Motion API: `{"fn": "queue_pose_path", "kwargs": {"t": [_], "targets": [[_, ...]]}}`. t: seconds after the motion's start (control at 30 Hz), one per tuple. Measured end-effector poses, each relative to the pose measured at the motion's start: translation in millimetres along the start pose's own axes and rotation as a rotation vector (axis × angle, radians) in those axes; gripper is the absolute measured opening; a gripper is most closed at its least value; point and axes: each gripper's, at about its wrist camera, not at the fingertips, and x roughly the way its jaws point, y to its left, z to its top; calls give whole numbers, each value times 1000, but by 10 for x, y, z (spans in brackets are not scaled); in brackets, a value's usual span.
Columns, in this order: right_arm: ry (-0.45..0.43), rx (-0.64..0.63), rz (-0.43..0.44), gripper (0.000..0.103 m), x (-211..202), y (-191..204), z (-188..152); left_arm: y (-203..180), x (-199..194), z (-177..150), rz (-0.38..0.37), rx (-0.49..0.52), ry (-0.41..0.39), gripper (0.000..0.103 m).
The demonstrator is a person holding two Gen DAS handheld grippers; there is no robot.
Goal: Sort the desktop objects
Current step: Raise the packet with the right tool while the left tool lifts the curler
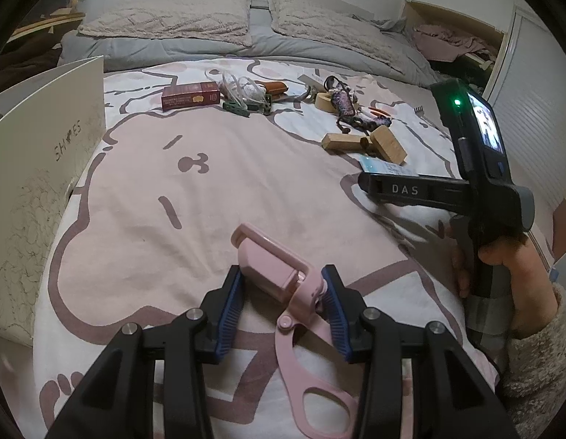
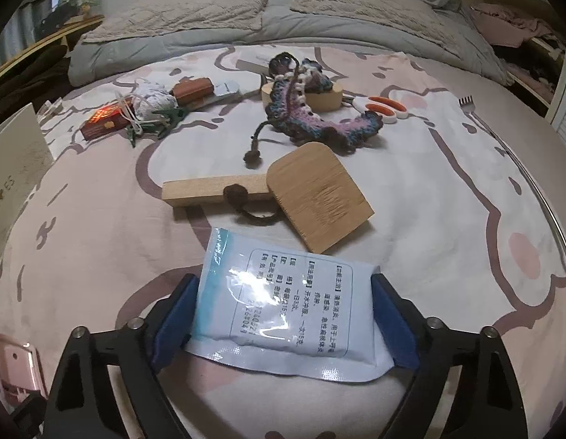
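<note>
Pink tool point(image 1: 283, 285) handles run off frame in left gripper point(image 1: 283, 303)

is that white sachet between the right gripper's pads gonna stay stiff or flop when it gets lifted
Probably floppy: the white sachet looks like a thin, soft pouch with a flat crimped edge, so its unsupported ends may sag. Its glossy film shows glare, so it could slip between the right gripper pads. It looks light, and pinching its sides may buckle it.

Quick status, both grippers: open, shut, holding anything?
Left gripper: shut on the pink eyelash curler.
Right gripper: pads against the edges of the white sachet, shut on it.
</note>
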Motion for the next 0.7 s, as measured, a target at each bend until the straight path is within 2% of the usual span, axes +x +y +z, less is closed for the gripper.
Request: {"fn": "queue_pose_path", "kwargs": {"t": [0.17, 0.7], "targets": [[-21, -11, 11, 67, -37, 21, 8, 11, -30, 8, -1, -7, -12, 43], [-65, -14, 93, 65, -233, 53, -51, 82, -76, 32, -5, -39, -29, 43]]}}
